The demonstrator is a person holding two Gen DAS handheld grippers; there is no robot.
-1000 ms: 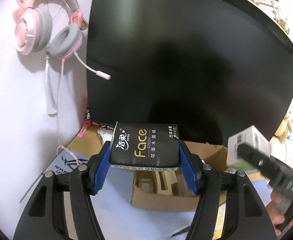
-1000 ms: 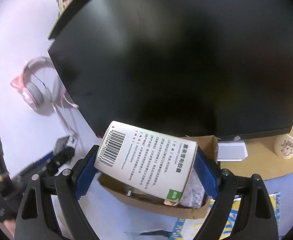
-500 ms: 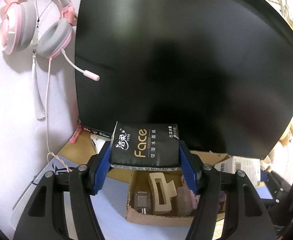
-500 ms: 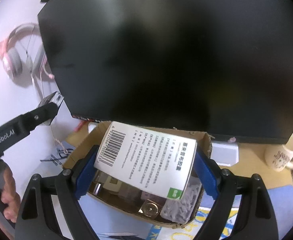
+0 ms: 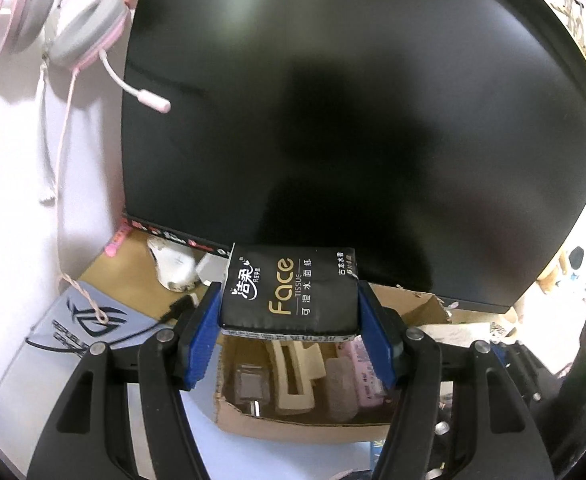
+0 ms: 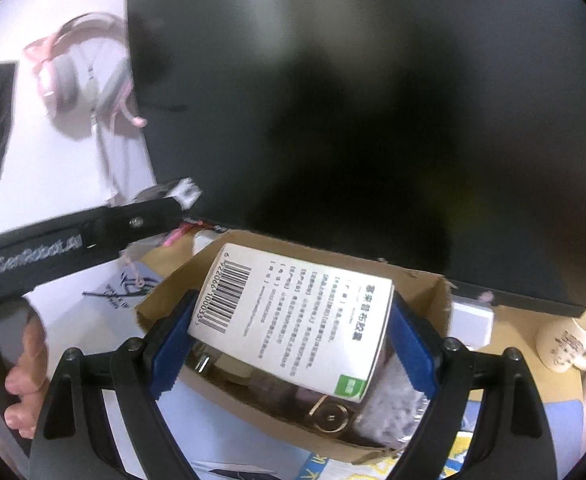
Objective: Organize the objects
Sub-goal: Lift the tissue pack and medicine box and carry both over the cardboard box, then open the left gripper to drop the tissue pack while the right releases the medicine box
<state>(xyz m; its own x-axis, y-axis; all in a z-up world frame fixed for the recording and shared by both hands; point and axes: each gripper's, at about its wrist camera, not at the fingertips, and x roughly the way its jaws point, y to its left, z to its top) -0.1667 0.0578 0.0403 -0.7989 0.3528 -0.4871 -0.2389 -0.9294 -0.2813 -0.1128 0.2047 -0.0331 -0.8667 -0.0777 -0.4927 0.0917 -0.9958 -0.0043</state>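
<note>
A pink headset (image 5: pixel 73 28) hangs on the wall left of the dark monitor (image 5: pixel 353 120). The left gripper (image 5: pixel 289 332) clamps a black tissue pack (image 5: pixel 289 292) above the near left corner of the open cardboard box (image 5: pixel 293 426) on the desk. The right gripper (image 6: pixel 293 340), jaws spread wide, grips a white barcoded carton (image 6: pixel 293 320) tilted over the box's middle, and a cream mug (image 6: pixel 569 344) stands toward the desk's right edge.

Both wrist views look forward and slightly down along their fingers, close above the cardboard box (image 5: pixel 293 426) on the tabletop (image 6: pixel 521 328). They share the box, the far monitor (image 5: pixel 353 120) and, somewhat blurred, apparently the left-hand headset (image 6: pixel 81 76).
</note>
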